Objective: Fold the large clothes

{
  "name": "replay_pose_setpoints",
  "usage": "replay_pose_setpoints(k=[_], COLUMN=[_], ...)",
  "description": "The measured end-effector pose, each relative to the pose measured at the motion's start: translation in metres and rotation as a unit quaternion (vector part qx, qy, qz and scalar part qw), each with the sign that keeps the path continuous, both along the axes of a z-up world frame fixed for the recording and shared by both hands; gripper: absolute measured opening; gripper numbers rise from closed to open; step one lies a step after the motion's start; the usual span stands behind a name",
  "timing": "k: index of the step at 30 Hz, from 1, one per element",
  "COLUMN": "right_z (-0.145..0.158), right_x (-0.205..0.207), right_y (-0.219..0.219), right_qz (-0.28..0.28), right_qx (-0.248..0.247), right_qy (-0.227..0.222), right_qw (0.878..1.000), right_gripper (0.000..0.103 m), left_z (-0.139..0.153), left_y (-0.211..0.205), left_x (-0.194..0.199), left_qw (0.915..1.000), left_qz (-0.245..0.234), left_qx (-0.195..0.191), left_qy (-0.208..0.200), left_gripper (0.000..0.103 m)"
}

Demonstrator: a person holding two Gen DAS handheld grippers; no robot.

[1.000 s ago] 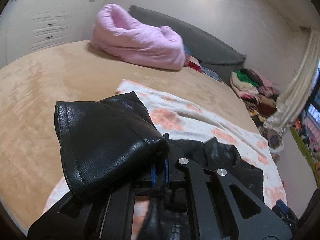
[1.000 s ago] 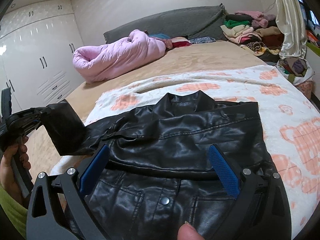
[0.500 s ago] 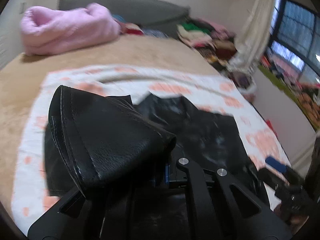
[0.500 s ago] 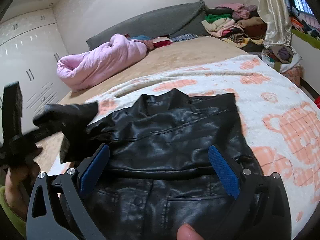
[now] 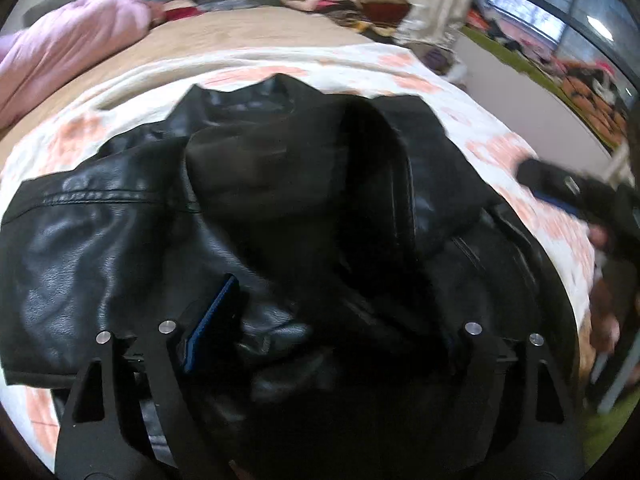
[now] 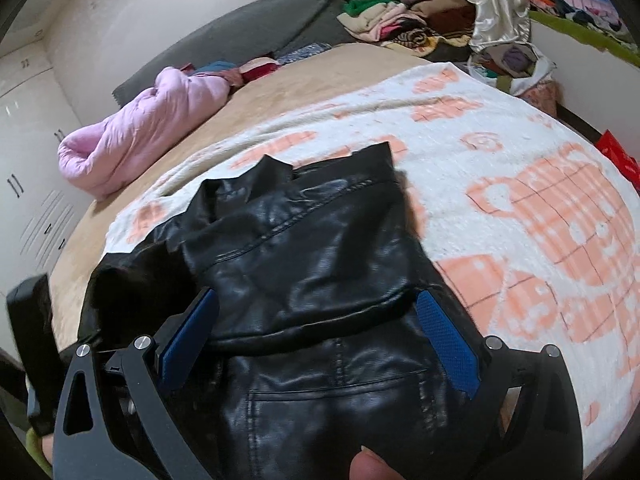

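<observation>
A black leather jacket (image 6: pixel 316 264) lies on a white blanket with orange patterns (image 6: pixel 520 208) on the bed. One sleeve (image 5: pixel 304 184) is folded across the jacket's body. My left gripper (image 5: pixel 332 300) hovers low over that sleeve with its jaws opening. The sleeve leather lies between them, but the one blue pad (image 5: pixel 212 316) that shows does not press on it. The other finger is lost in the dark leather. My right gripper (image 6: pixel 318 300) stands open over the jacket's lower front, blue pads (image 6: pixel 448 344) wide apart and holding nothing. The left gripper (image 6: pixel 32 320) shows at the right wrist view's left edge.
A pink rolled duvet (image 6: pixel 144 132) lies at the far left of the tan bed (image 6: pixel 304 80). A pile of clothes (image 6: pixel 404 20) and a curtain (image 6: pixel 496 4) stand beyond the bed's far right. A fingertip (image 6: pixel 376 464) shows at the bottom edge.
My left gripper carried the sleeve rightwards over the jacket's body, sank and rolled, then parted its jaws and let the sleeve go. My right gripper came lower and nearer the jacket, still open.
</observation>
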State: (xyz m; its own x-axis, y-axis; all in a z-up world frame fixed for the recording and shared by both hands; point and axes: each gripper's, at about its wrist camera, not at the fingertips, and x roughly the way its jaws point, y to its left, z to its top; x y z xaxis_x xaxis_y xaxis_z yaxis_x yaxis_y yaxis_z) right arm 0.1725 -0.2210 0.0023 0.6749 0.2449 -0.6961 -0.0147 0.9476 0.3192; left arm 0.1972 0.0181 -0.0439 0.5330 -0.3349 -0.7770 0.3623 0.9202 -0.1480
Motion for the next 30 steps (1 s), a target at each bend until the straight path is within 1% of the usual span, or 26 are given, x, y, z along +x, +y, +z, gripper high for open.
replay_pose_setpoints(k=[1,2,4,7,9,10,12,13,15,17,18,19,20,21,22,23,24,25,26,27,28,29,30], right_z=[-0.001,-0.001,-0.001,0.0,-0.001,-0.001,-0.004,-0.007,-0.009,-0.015,-0.018,-0.023,-0.026,-0.029,-0.029,-0.025,-0.021,-0.011,-0.002,0.012,0.025,0.034,0.05], right_x=[0.001,0.001,0.002,0.003,0.006,0.008,0.015,0.021,0.031,0.045,0.051,0.058,0.063,0.067,0.069,0.07,0.069,0.068,0.067,0.065,0.064,0.063,0.061], right_y=[-0.002,-0.003,-0.005,-0.004,0.001,0.006,0.016,0.024,0.04,0.059,0.067,0.074,0.079,0.084,0.089,0.093,0.097,0.102,0.106,0.111,0.114,0.116,0.118], right_qz=[-0.002,-0.005,-0.006,-0.003,0.01,0.018,0.037,0.051,0.075,0.095,0.101,0.104,0.103,0.103,0.107,0.115,0.124,0.139,0.151,0.166,0.178,0.183,0.191], right_qx=[-0.002,-0.003,0.001,0.015,0.03,0.039,0.06,0.073,0.075,0.071,0.073,0.077,0.077,0.077,0.075,0.072,0.069,0.066,0.061,0.052,0.046,0.039,0.027], right_qy=[0.0,0.001,0.0,0.0,0.004,0.006,0.016,0.026,0.034,0.05,0.058,0.066,0.074,0.083,0.079,0.067,0.056,0.038,0.02,-0.005,-0.027,-0.042,-0.064], right_qw=[1.0,1.0,1.0,1.0,0.999,0.999,0.997,0.996,0.994,0.992,0.991,0.989,0.989,0.988,0.988,0.988,0.988,0.987,0.986,0.985,0.983,0.981,0.979], right_gripper=[0.099,0.099,0.099,0.099,0.099,0.099,0.098,0.09,0.077,0.077,0.074,0.065,0.057,0.051,0.043,0.036,0.027,0.02,0.016,0.012,0.005,0.005,0.005], left_z=[0.004,0.01,0.021,0.04,0.05,0.053,0.059,0.06,0.06,0.061,0.061,0.062,0.063,0.065,0.067,0.069,0.071,0.074,0.076,0.076,0.076,0.075,0.074], left_y=[0.001,0.003,0.011,0.023,0.04,0.043,0.064,0.073,0.096,0.118,0.13,0.14,0.155,0.168,0.183,0.194,0.206,0.214,0.226,0.232,0.238,0.243,0.246], left_x=[-0.006,-0.011,-0.02,-0.021,-0.019,-0.015,-0.009,-0.007,-0.002,0.004,0.006,0.005,0.007,0.005,0.004,0.002,0.0,-0.002,-0.004,-0.005,-0.006,-0.005,-0.006], left_qw=[0.9999,0.9996,0.9984,0.9972,0.9961,0.996,0.9946,0.9935,0.9898,0.9851,0.9824,0.98,0.9758,0.9722,0.9665,0.9621,0.9574,0.9543,0.9491,0.9457,0.9423,0.9407,0.9398], left_qz=[-0.007,-0.012,-0.021,-0.003,0.019,0.027,0.063,0.081,0.12,0.155,0.171,0.183,0.203,0.218,0.24,0.255,0.271,0.28,0.297,0.308,0.318,0.322,0.324], left_qx=[-0.004,-0.015,-0.038,-0.05,-0.058,-0.057,-0.045,-0.038,-0.026,-0.032,-0.04,-0.047,-0.056,-0.062,-0.069,-0.074,-0.079,-0.081,-0.079,-0.078,-0.08,-0.083,-0.088], left_qy=[-0.012,-0.022,-0.037,-0.056,-0.064,-0.064,-0.068,-0.071,-0.073,-0.067,-0.064,-0.062,-0.059,-0.058,-0.058,-0.059,-0.062,-0.064,-0.066,-0.067,-0.067,-0.065,-0.064], left_gripper=[0.084,0.086,0.093,0.094,0.094,0.094,0.094,0.094,0.094,0.094,0.094,0.094,0.094,0.094,0.094,0.094,0.094,0.094,0.094,0.094,0.094,0.094,0.094])
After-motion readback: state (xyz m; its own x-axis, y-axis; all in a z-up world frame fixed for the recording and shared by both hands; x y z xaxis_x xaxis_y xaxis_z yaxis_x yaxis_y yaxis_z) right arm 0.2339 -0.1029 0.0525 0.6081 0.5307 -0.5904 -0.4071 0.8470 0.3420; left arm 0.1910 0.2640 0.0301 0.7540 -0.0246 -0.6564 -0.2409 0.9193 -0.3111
